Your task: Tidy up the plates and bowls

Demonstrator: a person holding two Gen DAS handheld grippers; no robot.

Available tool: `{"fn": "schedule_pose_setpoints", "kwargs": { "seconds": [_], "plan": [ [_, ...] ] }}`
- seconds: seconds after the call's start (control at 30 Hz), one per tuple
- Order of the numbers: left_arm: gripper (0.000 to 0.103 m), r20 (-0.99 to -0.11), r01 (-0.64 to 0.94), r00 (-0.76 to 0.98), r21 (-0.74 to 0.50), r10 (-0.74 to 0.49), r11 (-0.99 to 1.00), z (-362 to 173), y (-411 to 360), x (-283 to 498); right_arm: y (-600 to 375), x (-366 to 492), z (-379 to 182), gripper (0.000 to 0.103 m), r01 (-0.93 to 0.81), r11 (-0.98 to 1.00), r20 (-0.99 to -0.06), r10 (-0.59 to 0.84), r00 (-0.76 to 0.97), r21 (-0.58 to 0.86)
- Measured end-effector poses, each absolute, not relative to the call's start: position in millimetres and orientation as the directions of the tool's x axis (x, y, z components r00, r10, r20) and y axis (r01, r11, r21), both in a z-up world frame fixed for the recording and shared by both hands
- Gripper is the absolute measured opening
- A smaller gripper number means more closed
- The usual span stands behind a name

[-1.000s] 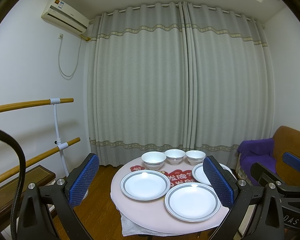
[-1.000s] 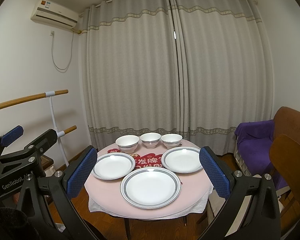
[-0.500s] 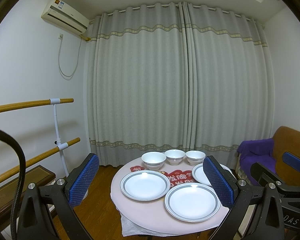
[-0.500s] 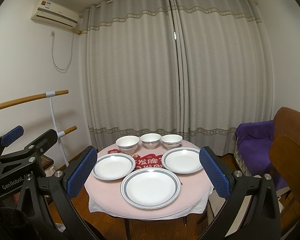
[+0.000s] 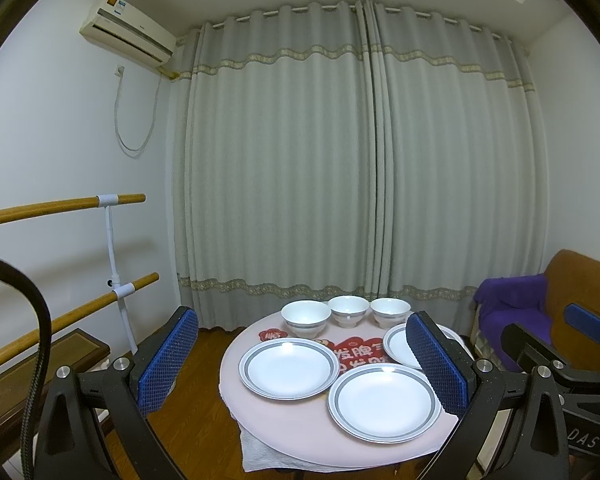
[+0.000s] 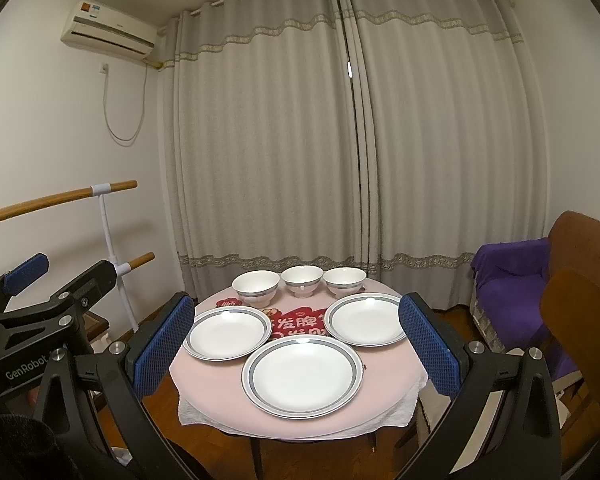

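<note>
A round pink-covered table (image 6: 204,376) holds three white grey-rimmed plates: left plate (image 6: 227,332), near plate (image 6: 302,375), right plate (image 6: 366,319). Three white bowls stand in a row behind them: left bowl (image 6: 256,288), middle bowl (image 6: 302,280), right bowl (image 6: 344,282). The left wrist view shows the same left plate (image 5: 289,368), near plate (image 5: 383,400) and bowls (image 5: 306,318). My left gripper (image 5: 302,364) and right gripper (image 6: 294,348) are both open and empty, held back from the table's near edge.
Closed grey curtains (image 6: 352,152) hang behind the table. Wooden rails on a white post (image 6: 108,236) stand at left. A brown sofa with a purple cloth (image 6: 512,276) and a wooden chair (image 6: 576,320) stand at right. Wooden floor surrounds the table.
</note>
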State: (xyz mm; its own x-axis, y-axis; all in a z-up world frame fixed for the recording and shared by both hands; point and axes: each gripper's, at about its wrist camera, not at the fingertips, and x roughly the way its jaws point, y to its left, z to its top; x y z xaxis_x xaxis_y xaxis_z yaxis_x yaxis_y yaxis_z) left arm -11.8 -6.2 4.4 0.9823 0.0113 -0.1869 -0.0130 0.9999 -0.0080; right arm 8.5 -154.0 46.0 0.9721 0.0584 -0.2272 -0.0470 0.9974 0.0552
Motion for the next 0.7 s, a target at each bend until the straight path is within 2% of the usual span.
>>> {"fn": "schedule_pose_setpoints", "kwargs": {
  "seconds": [0.4, 0.6, 0.7],
  "plan": [
    [0.102, -0.308, 0.071, 0.948, -0.041, -0.081, 0.997, 0, 3, 35, -172, 34, 28, 0.103, -0.020, 0.995, -0.275, 0.046, 0.960, 0.096],
    [0.102, -0.381, 0.116, 0.914, -0.088, -0.141, 0.989, -1, 16, 67, -190, 52, 13, 0.103, -0.016, 0.982, -0.293, 0.073, 0.953, 0.190],
    [0.102, -0.409, 0.097, 0.904, -0.088, -0.125, 0.991, -2, 19, 87, -198, 63, 5, 0.103, 0.039, 0.981, -0.317, 0.023, 0.948, 0.190]
  ]
}}
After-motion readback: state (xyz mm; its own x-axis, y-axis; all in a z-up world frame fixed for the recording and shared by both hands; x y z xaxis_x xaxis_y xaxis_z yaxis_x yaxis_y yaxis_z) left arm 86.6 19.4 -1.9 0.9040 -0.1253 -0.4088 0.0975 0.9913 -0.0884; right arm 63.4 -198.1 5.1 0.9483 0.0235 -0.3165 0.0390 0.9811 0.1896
